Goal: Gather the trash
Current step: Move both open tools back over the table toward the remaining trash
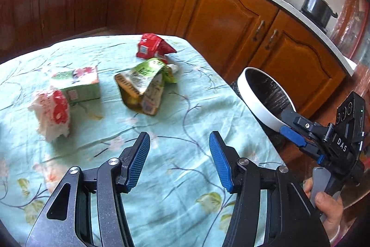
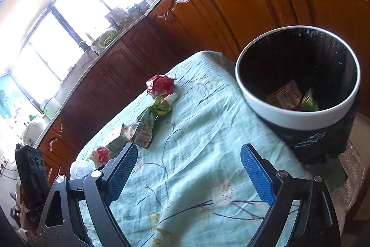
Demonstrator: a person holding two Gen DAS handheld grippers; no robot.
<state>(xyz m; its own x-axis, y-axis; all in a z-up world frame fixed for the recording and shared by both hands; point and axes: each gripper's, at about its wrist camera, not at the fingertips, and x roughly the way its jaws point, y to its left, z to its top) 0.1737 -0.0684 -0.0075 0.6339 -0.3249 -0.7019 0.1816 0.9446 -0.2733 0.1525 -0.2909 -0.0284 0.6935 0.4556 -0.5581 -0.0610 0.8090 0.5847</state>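
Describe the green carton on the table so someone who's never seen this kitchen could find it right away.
Start at the table with the pale green floral cloth. The green carton lies on its side at the end farthest from the white-rimmed bin, touching a crumpled red-and-white wrapper. It is the only boxy, unflattened piece among the trash.

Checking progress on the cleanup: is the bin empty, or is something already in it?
Not empty: the bin holds a red-and-white packet and something green at its bottom.
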